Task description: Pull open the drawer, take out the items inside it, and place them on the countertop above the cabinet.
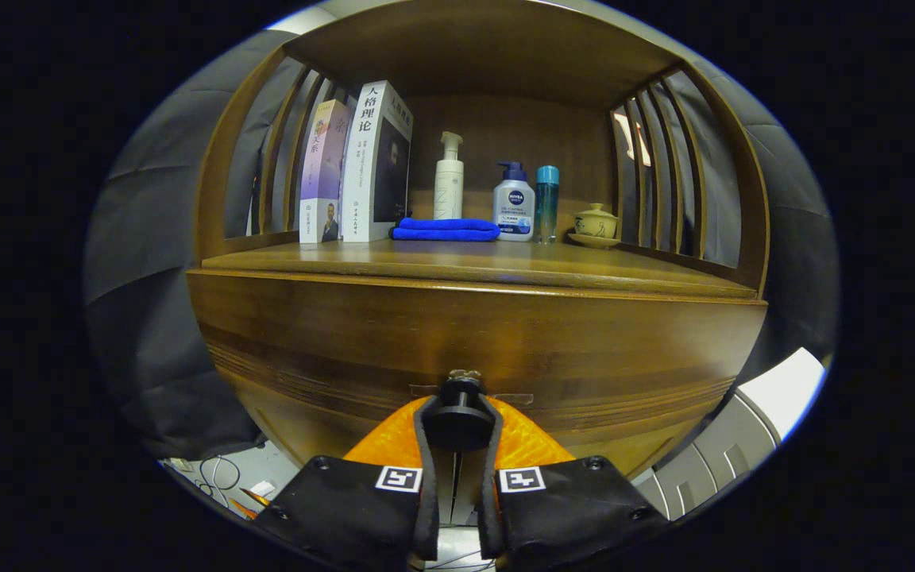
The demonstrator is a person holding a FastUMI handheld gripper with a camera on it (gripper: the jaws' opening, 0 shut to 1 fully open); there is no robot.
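Gripper (458, 417) fingers are pinched right on the drawer knob (464, 380). Drawer front (473, 342) sits dead ahead, looks closed.

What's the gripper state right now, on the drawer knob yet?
Gripper: fingers closed around the drawer knob on the cabinet's drawer front, both sides pressing on it; drawer looks shut.
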